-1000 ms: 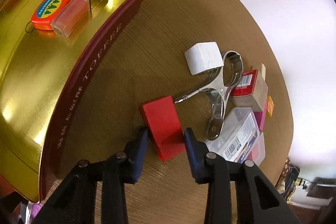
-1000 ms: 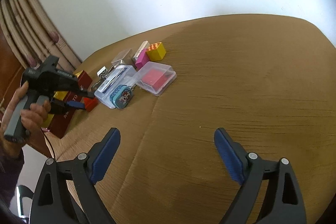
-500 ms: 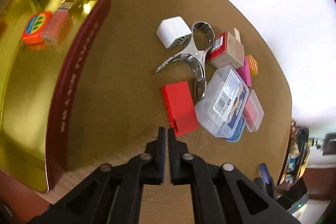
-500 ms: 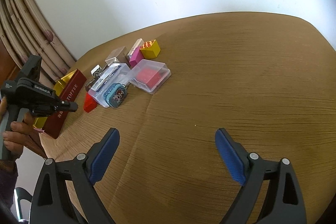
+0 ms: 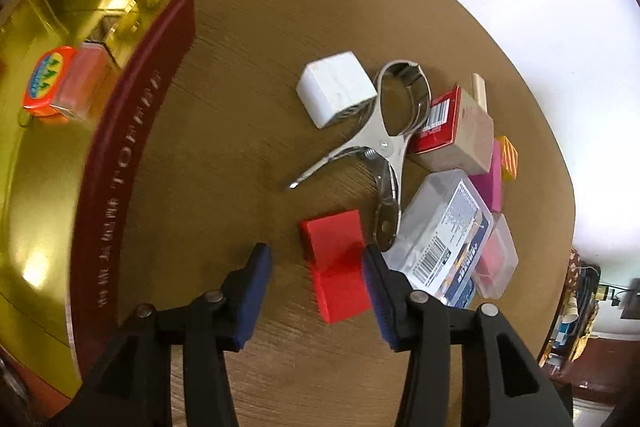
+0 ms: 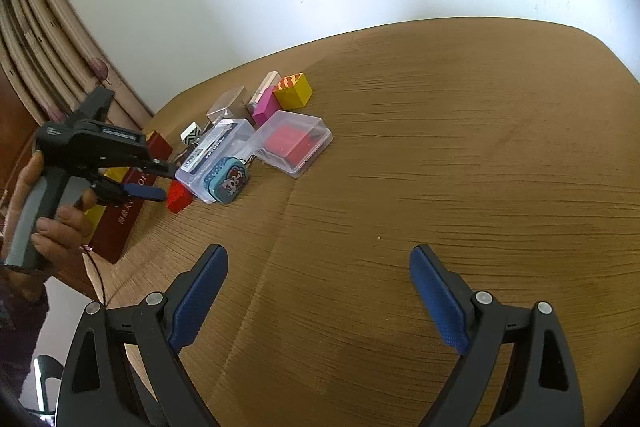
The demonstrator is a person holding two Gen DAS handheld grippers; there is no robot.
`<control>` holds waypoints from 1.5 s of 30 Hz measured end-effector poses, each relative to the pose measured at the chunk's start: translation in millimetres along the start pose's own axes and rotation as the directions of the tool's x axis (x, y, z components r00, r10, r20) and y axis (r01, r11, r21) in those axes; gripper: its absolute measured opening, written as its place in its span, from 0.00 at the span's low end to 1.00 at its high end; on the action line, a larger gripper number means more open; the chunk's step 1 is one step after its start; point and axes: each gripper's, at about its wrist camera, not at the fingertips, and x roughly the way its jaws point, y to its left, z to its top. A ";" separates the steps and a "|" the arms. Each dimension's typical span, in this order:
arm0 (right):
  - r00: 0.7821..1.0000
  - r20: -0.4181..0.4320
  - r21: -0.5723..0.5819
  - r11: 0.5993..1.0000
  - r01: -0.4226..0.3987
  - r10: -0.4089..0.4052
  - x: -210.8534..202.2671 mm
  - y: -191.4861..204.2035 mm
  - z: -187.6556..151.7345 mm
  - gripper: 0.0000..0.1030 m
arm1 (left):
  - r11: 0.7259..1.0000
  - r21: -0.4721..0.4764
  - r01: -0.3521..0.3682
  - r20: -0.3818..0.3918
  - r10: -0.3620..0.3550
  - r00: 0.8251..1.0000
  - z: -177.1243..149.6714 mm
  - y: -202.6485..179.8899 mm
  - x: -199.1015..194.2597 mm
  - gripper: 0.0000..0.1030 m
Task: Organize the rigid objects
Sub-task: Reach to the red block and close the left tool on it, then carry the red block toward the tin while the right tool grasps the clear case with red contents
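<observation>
Left hand-held gripper (image 5: 316,273) hangs steeply over the tabletop (image 5: 248,131), jaws opening, and the red block (image 5: 336,263) lies flat just ahead, between the pads but nearer the right-hand one, neither pad pressing it yet. Its long axis runs roughly along the fingers, so a squeeze across the short sides looks right. The toffee tin (image 5: 132,155) waits off to the left. Right hand-held gripper (image 6: 318,291) sits wide and empty, well apart from the pile: this one belongs to the left hand.
</observation>
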 end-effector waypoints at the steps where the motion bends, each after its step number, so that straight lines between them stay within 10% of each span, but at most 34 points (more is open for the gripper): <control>1: 1.000 0.000 0.002 1.000 -0.001 0.001 0.1 -0.2 -0.1 0.88 | 1.000 0.002 -0.002 0.003 0.002 1.000 0.7 -2.7 1.7 0.47; 8: 1.000 -0.001 0.024 1.000 -0.007 0.007 -1.1 -2.8 0.3 0.90 | 0.996 0.037 -0.075 0.030 0.074 0.997 -4.9 -31.1 13.6 0.47; 11: 1.000 0.001 0.039 0.999 -0.005 0.005 -1.8 -4.9 0.4 0.91 | 0.993 0.056 -0.105 0.050 0.102 0.993 -9.9 -31.8 12.7 0.31; 28: 0.999 0.023 -0.208 0.977 -0.037 0.043 7.1 61.9 23.9 0.86 | 0.978 0.200 0.052 0.117 -0.076 0.990 -75.4 -6.2 -39.2 0.31; 37: 0.983 -0.181 -0.494 0.867 -0.071 -0.023 68.9 43.8 83.4 0.86 | 0.966 0.249 0.074 0.138 -0.111 0.984 -82.6 -5.9 -63.5 0.31; 45: 0.952 -0.296 -0.579 0.808 -0.109 -0.083 118.0 48.0 96.2 0.66 | 0.962 0.263 0.073 0.156 -0.117 0.981 -82.2 -1.2 -81.9 0.31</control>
